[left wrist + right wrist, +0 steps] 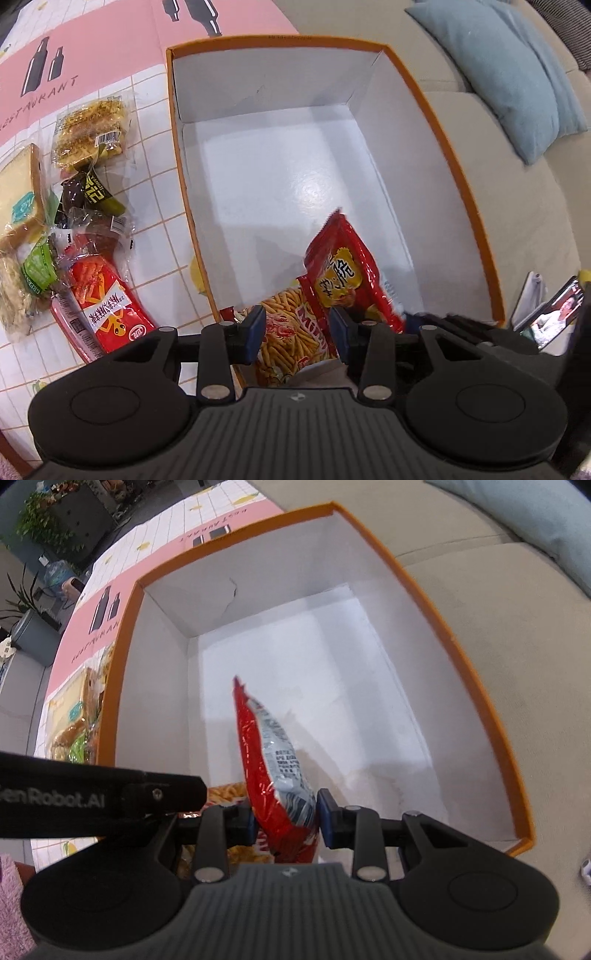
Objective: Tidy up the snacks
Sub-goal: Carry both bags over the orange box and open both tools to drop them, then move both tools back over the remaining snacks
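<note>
A red snack bag [275,771] is pinched between the pads of the right claw [285,818] and held upright inside the orange-rimmed box [469,672]. The left claw [297,332] is parted, its pads astride a fries packet [291,332] lying in the box's near corner. More snacks [74,229] are spread on the worktop [155,199] beside the box.
</note>
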Demonstrator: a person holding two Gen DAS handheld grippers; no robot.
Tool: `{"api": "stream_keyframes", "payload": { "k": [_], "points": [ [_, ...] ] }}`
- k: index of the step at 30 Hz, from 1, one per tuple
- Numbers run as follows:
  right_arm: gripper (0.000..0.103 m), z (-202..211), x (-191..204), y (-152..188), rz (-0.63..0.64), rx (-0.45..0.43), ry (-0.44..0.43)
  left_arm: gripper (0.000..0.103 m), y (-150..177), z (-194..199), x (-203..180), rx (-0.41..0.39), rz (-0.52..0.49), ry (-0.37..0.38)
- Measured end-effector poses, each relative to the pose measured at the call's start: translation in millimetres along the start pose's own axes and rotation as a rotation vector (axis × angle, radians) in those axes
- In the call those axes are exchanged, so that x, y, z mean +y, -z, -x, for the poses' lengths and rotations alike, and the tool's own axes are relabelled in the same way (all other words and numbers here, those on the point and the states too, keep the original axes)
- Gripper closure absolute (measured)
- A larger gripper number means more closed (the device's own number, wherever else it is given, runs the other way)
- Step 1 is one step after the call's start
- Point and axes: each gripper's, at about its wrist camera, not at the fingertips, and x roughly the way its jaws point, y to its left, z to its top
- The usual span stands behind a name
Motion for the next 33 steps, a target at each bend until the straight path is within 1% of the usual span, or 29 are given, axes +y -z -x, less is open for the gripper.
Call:
{"api": "stream_keyframes", "payload": {
  "k": [3,5,8,12,16,18,19,20,22,28,31,33],
  "points": [
    [0.073,-4.3,5.4,1.7,0.008,0.02,-0.003,0.053,3.6,11.5,1.0,-0.04,-0.015,-0.019],
    [0.073,-5.8,10.1,2.4,0.017,0.027,0.004,0.053,6.4,20.1,3.4,-0.066,-0.021,-0.008],
    [0.073,-10.8,18.1,4.5,0.036,0.05,0.017,0.053,10.6,32.1,7.9,-0.084,-0.025,0.02],
    [0.071,-19.8,33.0,8.5,0.098,0.088,0.047,0.052,18.3,46.8,11.9,-0.122,-0.048,-0.01],
    [0.071,-23.2,42.2,9.4,0.12,0.096,0.075,0.052,23.8,57.0,20.0,-0.139,-0.044,0.002],
    [0.067,-22.1,42.0,9.7,0.114,0.094,0.086,0.052,26.4,62.1,23.7,-0.15,-0.046,-0.005],
    [0.059,-21.1,43.9,9.4,0.115,0.089,0.093,0.052,28.1,64.2,24.2,-0.155,-0.047,-0.008],
    [0.051,-19.6,46.8,8.6,0.12,0.079,0.105,0.052,29.8,67.5,26.6,-0.164,-0.047,-0.009],
    [0.043,-11.1,51.9,10.1,0.137,0.05,0.135,0.052,33.0,74.5,31.6,-0.18,-0.047,-0.006],
    [0.042,16.8,68.0,9.5,0.178,-0.039,0.194,0.052,46.2,97.9,53.8,-0.244,-0.024,-0.005],
    [0.042,36.4,81.5,13.1,0.211,-0.123,0.194,0.052,52.4,106.7,66.4,-0.283,-0.012,-0.023],
    [0.042,49.5,94.4,17.4,0.236,-0.191,0.182,0.052,58.1,111.6,74.3,-0.32,-0.015,-0.051]
  ]
}}
